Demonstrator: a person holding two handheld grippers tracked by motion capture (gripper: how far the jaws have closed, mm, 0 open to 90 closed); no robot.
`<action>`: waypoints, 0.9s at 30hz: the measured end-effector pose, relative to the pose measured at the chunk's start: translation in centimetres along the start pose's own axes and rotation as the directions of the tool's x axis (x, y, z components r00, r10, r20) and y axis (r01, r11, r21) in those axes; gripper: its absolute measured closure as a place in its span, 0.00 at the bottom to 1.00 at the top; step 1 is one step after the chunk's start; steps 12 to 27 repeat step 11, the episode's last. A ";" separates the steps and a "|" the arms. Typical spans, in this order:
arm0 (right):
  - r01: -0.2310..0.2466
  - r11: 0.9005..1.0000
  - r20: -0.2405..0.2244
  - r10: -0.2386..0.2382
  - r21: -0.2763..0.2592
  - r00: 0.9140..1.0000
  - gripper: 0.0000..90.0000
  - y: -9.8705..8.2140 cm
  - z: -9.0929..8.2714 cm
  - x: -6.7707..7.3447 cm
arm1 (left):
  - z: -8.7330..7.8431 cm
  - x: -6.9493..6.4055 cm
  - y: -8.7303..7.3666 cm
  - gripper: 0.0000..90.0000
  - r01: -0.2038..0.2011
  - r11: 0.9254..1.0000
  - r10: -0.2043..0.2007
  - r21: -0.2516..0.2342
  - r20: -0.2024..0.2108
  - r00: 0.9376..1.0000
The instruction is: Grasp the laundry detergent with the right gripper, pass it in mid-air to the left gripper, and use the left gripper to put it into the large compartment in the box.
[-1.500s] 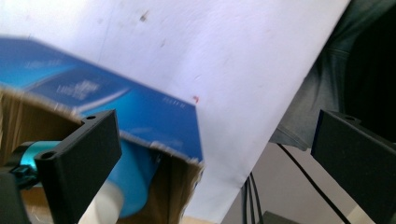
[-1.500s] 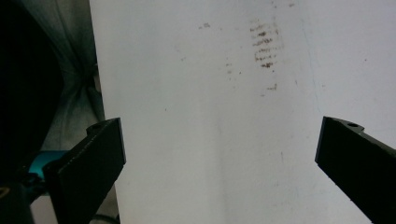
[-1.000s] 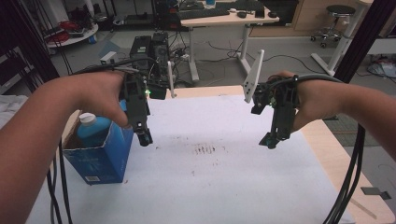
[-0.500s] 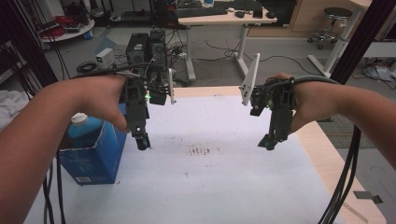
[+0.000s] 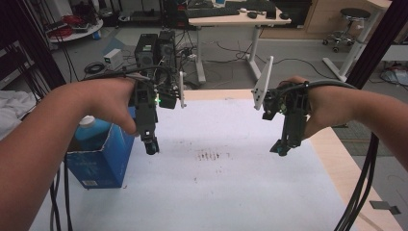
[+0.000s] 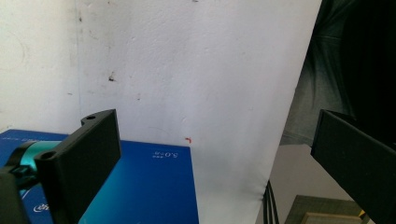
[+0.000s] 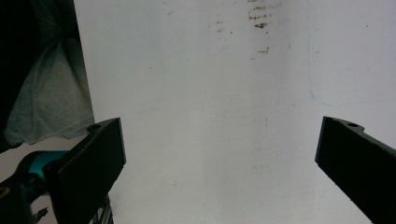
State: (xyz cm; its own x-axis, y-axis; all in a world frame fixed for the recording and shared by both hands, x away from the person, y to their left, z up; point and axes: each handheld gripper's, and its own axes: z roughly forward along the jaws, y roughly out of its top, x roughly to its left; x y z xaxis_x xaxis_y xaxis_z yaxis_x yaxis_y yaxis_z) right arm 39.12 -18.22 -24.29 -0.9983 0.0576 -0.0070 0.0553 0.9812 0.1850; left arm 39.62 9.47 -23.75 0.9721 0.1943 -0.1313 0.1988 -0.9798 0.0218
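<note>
Both grippers hang in the air above the white table [image 5: 231, 192], pointed down at it and holding nothing. The left gripper [image 5: 151, 146] hovers over the left part of the sheet, just beside the blue box [image 5: 98, 161] that stands at the table's left edge with a white-capped bottle [image 5: 89, 126] in it. In the left gripper view the jaws stand wide apart with bare white surface between them, and the box's blue top [image 6: 140, 186] lies below, partly behind the left jaw. The right gripper [image 5: 280, 148] hovers over the right part of the sheet, near the wooden edge [image 5: 337, 159] of the table and well apart from the box. In the right gripper view its jaws are likewise spread wide, with only the white surface between them and a cluster of brown stains [image 7: 259, 16] farther up. In the high view those stains [image 5: 211, 155] lie on the sheet between the two grippers, nearer the middle. A person's forearms come in from the bottom corners, each hand wrapped round its gripper, with black cables [image 5: 358, 192] trailing down at the right. Neither gripper touches the box, the bottle or the table.
</note>
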 end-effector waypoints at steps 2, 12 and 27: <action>-0.001 1.000 -0.003 0.001 -0.003 1.000 0.01 0.0 -0.1 0.0 | -0.1 0.0 0.0 0.02 -0.003 1.000 0.003 -0.004 -0.004 1.000; -0.010 1.000 0.010 0.010 -0.014 1.000 0.01 -0.2 -0.4 0.3 | -0.1 -0.1 0.0 0.02 0.007 1.000 -0.007 0.007 -0.015 1.000; -0.010 1.000 0.010 0.010 -0.014 1.000 0.01 -0.2 -0.4 0.3 | -0.1 -0.1 0.0 0.02 0.007 1.000 -0.007 0.007 -0.015 1.000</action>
